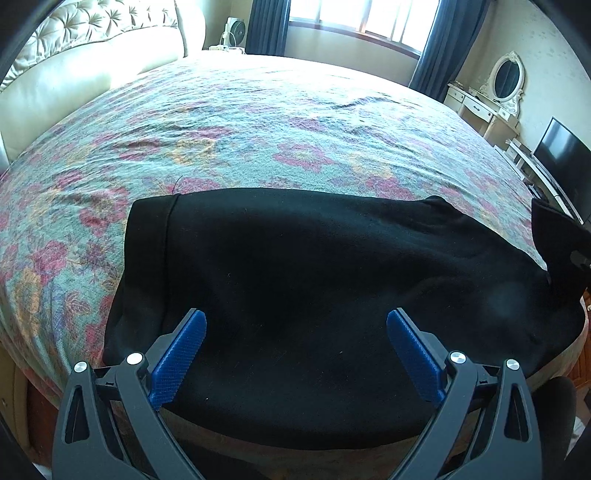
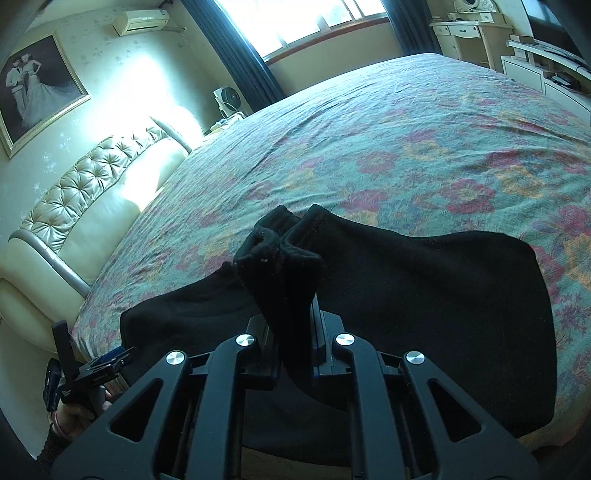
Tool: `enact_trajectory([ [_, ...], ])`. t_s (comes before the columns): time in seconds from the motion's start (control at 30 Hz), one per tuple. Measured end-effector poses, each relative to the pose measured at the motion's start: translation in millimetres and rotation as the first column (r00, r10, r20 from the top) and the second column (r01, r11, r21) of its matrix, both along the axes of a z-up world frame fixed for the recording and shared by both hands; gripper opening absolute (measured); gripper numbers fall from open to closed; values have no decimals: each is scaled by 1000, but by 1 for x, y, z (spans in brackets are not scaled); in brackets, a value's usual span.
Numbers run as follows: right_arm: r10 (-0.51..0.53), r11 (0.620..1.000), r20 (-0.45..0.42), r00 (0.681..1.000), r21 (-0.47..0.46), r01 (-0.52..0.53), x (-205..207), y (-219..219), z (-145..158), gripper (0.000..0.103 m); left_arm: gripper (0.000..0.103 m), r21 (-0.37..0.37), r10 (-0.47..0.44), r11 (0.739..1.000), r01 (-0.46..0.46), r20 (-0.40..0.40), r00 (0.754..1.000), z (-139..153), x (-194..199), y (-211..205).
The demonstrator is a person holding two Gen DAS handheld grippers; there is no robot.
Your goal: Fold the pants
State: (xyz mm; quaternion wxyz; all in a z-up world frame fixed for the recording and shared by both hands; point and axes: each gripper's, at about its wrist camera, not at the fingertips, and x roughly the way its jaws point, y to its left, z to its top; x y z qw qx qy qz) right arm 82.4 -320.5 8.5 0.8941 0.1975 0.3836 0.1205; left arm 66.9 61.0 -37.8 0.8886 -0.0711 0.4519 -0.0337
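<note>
Black pants [image 1: 295, 288] lie spread across the near edge of a bed with a floral cover [image 1: 258, 122]. My left gripper [image 1: 295, 332] hovers above their near middle, blue pads [image 1: 181, 354] wide apart, nothing between them. In the right wrist view my right gripper [image 2: 295, 332] is shut on a bunched end of the pants [image 2: 280, 258], lifted off the cover; the rest of the pants [image 2: 424, 295] lies flat beneath. That lifted end also shows at the left view's right edge as a raised black flap [image 1: 557, 243]. The left gripper [image 2: 99, 369] and the hand holding it appear low left.
A cream tufted headboard [image 2: 92, 206] runs along the bed's left side. A fan [image 2: 227, 98] stands by the window with dark curtains [image 1: 266, 26]. A white dresser with mirror [image 1: 491, 96] and a dark screen [image 1: 561, 155] stand at the right.
</note>
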Motion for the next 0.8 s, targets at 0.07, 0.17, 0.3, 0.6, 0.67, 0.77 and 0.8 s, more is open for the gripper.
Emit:
enact_trajectory([
  [0.07,4,1000,-20,1000,-26,-5,0,12,-13,11,97,-10,3,1000,-3,-7,1000,-2,-1,2],
  [0.17,19,998,-38,999,-67,-21,-2,27,-28,12,97,-17,6,1000,-6,-14,1000,-3,-1,3],
  [0.3,45,990,-30,999,-135,-49,-6,44,-37,13,97,-10,-2,1000,2,-14,1000,-3,-1,0],
  [0.6,112,951,-22,993,-288,-114,-19,74,-47,18,97,-15,-16,1000,15,-27,1000,-7,-1,-3],
  [0.67,122,938,-24,992,-323,-123,-20,80,-50,18,97,-14,-15,1000,15,-29,999,-7,-1,-2],
  [0.77,133,925,-22,991,-357,-132,-23,85,-54,18,97,-6,-18,1000,17,-29,999,-8,-1,-3],
  [0.8,134,920,-22,991,-369,-133,-23,87,-55,18,97,-3,-18,1000,18,-29,999,-8,-2,-3],
])
